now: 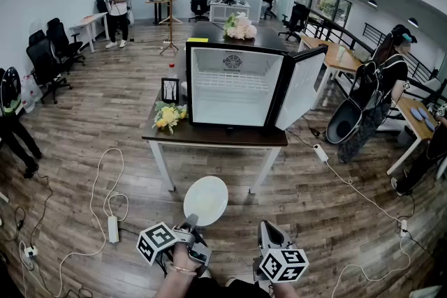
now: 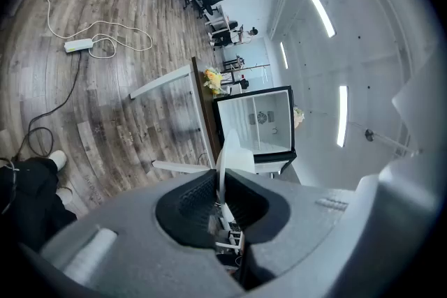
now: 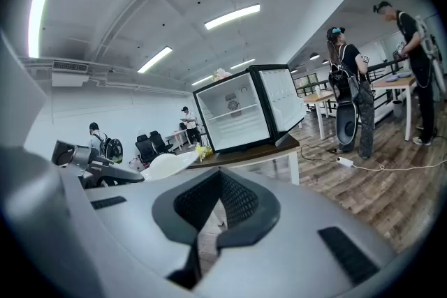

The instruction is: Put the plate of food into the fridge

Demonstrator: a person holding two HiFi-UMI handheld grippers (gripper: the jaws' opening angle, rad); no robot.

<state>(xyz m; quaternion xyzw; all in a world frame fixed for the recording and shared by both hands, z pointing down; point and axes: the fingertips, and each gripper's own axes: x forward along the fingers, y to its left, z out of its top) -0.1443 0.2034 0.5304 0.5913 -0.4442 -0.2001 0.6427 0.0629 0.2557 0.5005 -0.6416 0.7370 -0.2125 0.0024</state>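
Holds the white plate by its near rim in the left tongs, bottom centre of the frame, over the floor and well short of the table. Carries the right tongs closed on nothing, just beside. Risks a tilt or slip from that one-sided edge pinch. Needs care near the white cable and power strip, lower left. Farther on, must clear the table's front edge and the bouquet. Finds open room ahead: fridge bare inside, door swung right.
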